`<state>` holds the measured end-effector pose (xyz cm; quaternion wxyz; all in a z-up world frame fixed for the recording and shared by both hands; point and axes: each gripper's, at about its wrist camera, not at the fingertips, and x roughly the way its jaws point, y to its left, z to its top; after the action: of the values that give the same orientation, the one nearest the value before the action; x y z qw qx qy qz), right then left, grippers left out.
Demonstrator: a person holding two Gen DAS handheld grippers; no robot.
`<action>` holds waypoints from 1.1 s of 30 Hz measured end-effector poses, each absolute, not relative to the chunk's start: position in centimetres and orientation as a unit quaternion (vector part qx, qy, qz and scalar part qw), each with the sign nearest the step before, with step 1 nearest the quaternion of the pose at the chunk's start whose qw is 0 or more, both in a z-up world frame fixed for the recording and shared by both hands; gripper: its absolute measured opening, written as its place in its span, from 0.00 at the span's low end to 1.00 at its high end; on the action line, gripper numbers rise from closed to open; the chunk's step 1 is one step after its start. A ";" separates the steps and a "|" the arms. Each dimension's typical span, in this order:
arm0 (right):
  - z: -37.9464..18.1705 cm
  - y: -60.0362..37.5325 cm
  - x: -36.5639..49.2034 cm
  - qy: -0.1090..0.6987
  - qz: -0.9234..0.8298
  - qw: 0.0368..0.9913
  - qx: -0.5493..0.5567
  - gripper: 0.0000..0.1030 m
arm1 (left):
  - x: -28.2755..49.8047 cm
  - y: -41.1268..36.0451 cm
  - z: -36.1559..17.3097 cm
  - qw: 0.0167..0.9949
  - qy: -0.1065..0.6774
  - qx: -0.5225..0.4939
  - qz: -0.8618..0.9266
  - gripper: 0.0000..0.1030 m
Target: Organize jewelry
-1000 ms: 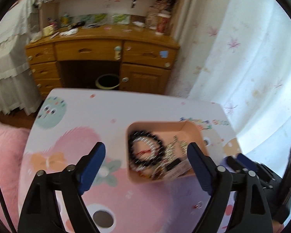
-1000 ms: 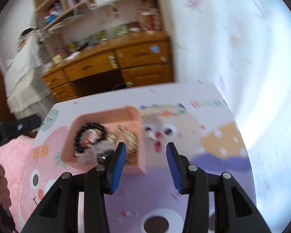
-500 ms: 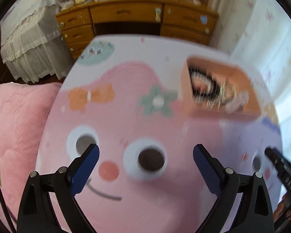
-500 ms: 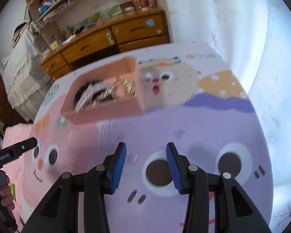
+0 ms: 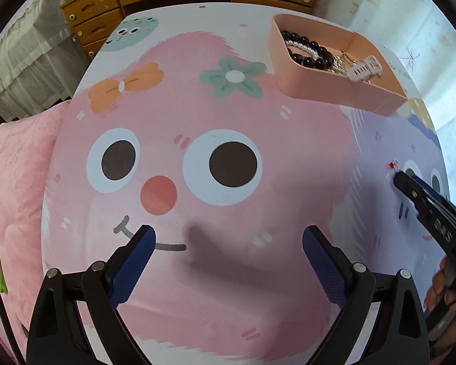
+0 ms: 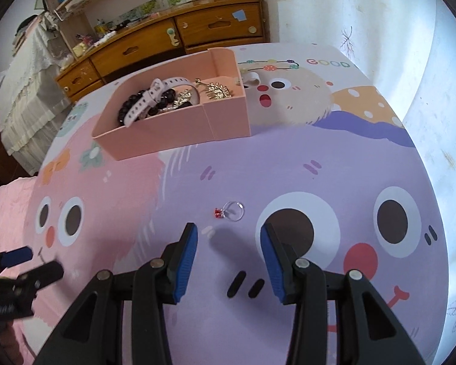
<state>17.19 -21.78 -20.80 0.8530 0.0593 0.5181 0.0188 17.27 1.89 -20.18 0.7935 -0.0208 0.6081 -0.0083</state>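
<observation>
The ring [image 6: 234, 210] lies flat on the table [image 6: 288, 158], just ahead of my right claw [image 6: 229, 245], well apart from the box [image 6: 179, 127]. Both claws are apart and empty, the left [image 5: 228, 243] wide. I think the ring is light, thin and slippery; I should pinch across its band.

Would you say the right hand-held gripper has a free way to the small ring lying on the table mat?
Probably yes. The ring lies alone on the mat, just ahead of the right hand-held gripper, whose jaws stand apart and empty. Nothing is between them; the pink tray sits well beyond.
</observation>
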 end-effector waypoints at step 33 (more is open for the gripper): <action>-21.2 -19.1 19.0 0.531 -0.026 0.847 -0.003 0.19 | 21.6 5.6 -20.5 0.791 0.608 -0.013 -0.074 0.94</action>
<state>19.04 -19.09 -21.18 0.8473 -0.0025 0.5305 -0.0258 21.59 5.60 -20.50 0.7906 -0.0134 0.6077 -0.0741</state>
